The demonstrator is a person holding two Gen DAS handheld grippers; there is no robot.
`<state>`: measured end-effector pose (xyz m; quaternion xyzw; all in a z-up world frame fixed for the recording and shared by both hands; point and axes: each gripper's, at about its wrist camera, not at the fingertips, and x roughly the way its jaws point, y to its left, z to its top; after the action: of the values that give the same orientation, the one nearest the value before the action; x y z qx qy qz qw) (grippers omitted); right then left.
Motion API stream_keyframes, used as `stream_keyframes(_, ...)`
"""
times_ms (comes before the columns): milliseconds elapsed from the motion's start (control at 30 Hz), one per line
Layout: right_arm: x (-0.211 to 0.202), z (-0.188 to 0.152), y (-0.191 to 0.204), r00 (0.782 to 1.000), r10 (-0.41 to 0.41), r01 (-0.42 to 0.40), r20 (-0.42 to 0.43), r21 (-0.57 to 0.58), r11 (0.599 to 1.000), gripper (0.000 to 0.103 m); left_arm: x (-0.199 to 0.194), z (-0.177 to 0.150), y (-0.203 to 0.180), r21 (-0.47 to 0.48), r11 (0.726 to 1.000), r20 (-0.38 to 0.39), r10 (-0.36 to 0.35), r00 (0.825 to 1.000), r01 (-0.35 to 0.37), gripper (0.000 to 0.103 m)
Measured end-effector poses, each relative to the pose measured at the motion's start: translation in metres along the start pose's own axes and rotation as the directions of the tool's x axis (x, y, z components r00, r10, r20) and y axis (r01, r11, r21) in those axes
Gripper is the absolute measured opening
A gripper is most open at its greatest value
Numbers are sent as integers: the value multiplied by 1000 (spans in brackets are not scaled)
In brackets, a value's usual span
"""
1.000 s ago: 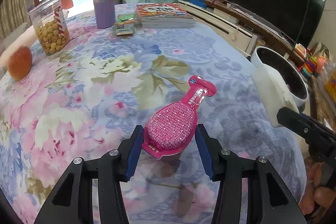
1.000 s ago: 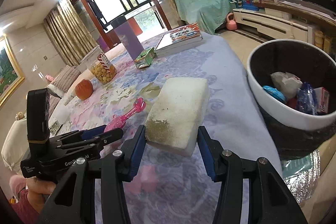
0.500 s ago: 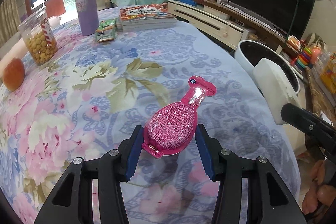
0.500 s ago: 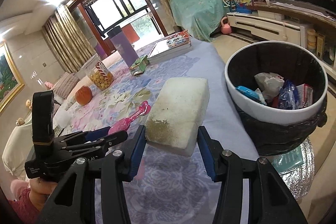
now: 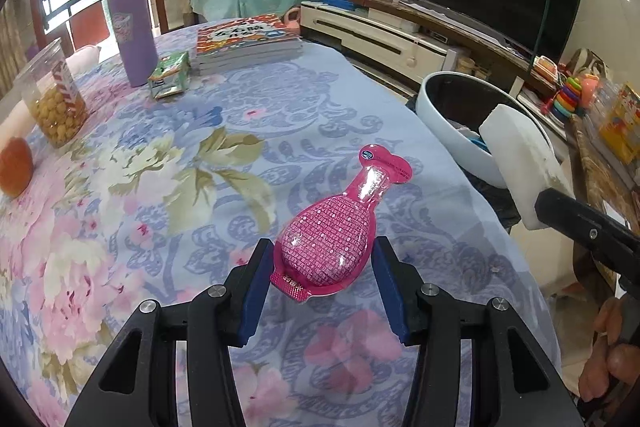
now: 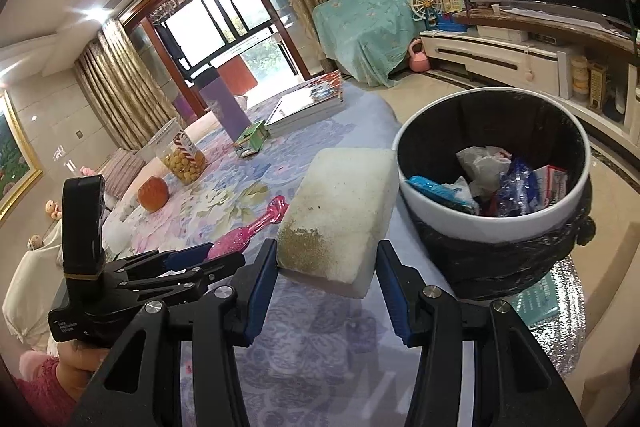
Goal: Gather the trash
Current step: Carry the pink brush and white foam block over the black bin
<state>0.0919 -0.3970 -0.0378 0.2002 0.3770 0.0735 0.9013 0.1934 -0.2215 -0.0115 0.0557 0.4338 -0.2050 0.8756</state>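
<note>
Holding two bits of trash above the table: the left gripper (image 5: pixel 323 273) pinches a pink packet (image 5: pixel 334 237) (light, slippery plastic) by its fat end, and the right gripper (image 6: pixel 327 269) squeezes a soft sponge (image 6: pixel 340 213) beside the bin (image 6: pixel 494 227).

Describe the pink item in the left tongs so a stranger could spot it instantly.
Start at the floral tablecloth, near the edge closest to the white trash bin. Just above the cloth, the left tongs hold a glossy pink blister pack. It is bulb-shaped with a narrow neck and flared tab, unlike the blocky white sponge in the right tongs.
</note>
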Motion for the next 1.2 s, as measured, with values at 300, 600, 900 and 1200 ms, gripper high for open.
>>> stream_keyframes(300, -9, 6, -22, 999, -34, 33, 20, 25, 999, 50, 7, 9, -19, 33, 999, 0, -30, 1000, 30, 49)
stream_keyframes(600, -14, 16, -42, 997, -69, 67, 30, 48, 997, 50, 15, 25, -36, 71, 996, 4, -51, 999, 51, 49)
stream_keyframes(900, -17, 30, -66, 994, -102, 99, 38, 65, 993, 50, 23, 42, -52, 106, 993, 14, -62, 998, 60, 49)
stream_keyframes(1200, -17, 38, -85, 991, -128, 125, 32, 81, 989, 50, 33, 60, -69, 149, 987, 22, -73, 997, 69, 49)
